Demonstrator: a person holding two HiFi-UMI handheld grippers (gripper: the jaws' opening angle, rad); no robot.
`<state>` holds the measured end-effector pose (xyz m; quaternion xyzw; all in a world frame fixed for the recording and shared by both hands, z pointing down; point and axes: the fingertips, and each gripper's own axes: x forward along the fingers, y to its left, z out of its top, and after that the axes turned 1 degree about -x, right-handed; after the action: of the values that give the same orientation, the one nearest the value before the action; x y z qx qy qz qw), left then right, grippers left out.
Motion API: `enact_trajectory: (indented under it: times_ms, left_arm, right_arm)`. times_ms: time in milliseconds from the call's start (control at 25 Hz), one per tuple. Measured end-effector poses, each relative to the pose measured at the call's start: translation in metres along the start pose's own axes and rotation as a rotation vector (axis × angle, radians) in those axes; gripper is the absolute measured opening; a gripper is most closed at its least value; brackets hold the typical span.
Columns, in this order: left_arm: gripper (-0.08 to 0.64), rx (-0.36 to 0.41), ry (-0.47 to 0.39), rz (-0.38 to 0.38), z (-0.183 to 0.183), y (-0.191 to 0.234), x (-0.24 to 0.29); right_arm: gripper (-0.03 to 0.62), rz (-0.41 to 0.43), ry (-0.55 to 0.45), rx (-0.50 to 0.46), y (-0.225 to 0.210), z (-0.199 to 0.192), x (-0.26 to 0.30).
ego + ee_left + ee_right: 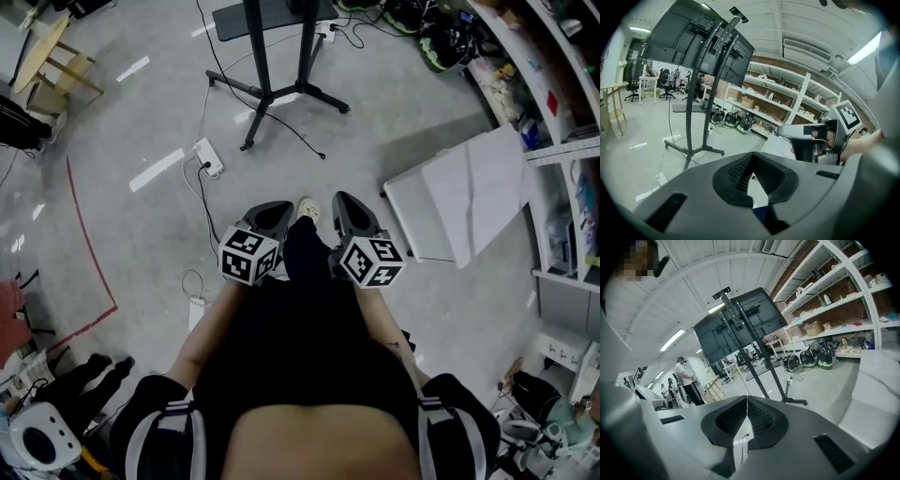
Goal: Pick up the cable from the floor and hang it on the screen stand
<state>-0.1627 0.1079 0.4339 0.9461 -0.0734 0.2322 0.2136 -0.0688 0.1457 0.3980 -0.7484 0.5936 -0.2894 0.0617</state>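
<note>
Jaws of the left gripper (274,212) and right gripper (345,202) are pressed together, holding nothing. White cable (192,280) lies on the floor (375,141), near left. Open wide, bend down, pinch its loop; screen stand (265,56) is far.

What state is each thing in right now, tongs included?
Left tongs: shut, empty.
Right tongs: shut, empty.
Black cable: lying on the floor, not picked up.
Stand: upright.
Power strip: on the floor, plug in.
</note>
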Motion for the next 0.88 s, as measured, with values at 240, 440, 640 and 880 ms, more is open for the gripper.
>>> enact_trajectory:
  times_ms: [240, 440, 640, 880]
  left_arm:
    - [0.006, 0.009, 0.012, -0.012, 0.041, 0.023, 0.054]
    - [0.006, 0.001, 0.024, -0.029, 0.071, 0.039, 0.101]
    - [0.006, -0.007, 0.014, -0.023, 0.097, 0.06, 0.145]
    - [0.006, -0.022, -0.015, -0.014, 0.123, 0.089, 0.18]
  right_arm:
    - [0.023, -0.014, 0.0, 0.009, -0.044, 0.043, 0.041]
    - [0.023, -0.039, 0.012, 0.029, -0.084, 0.063, 0.073]
    - [0.023, -0.027, 0.041, 0.029, -0.117, 0.077, 0.113]
    - [0.023, -0.046, 0.078, -0.009, -0.149, 0.083, 0.157]
